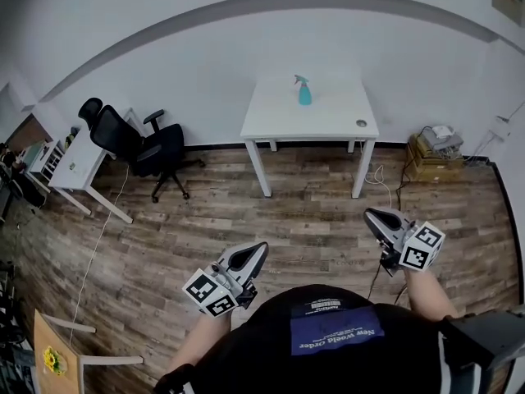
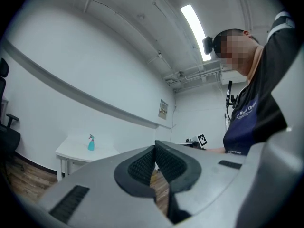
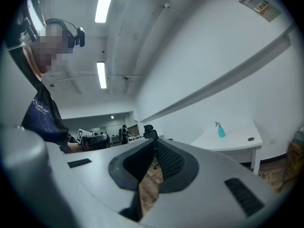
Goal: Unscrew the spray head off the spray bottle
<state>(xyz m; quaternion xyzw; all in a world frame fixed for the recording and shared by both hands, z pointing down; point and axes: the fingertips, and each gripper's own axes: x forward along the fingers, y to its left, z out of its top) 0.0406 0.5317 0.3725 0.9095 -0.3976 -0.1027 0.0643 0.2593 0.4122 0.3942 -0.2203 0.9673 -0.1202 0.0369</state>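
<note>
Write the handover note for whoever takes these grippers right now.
Left gripper: shut, empty, held low near the body.
Right gripper: shut, empty, likewise.
Bottle: upright on the white table far ahead, spray head on, out of reach from here.
Done: nothing yet.
Left: walk to the table, hold the bottle with one gripper, and unscrew the spray head with the other.
</note>
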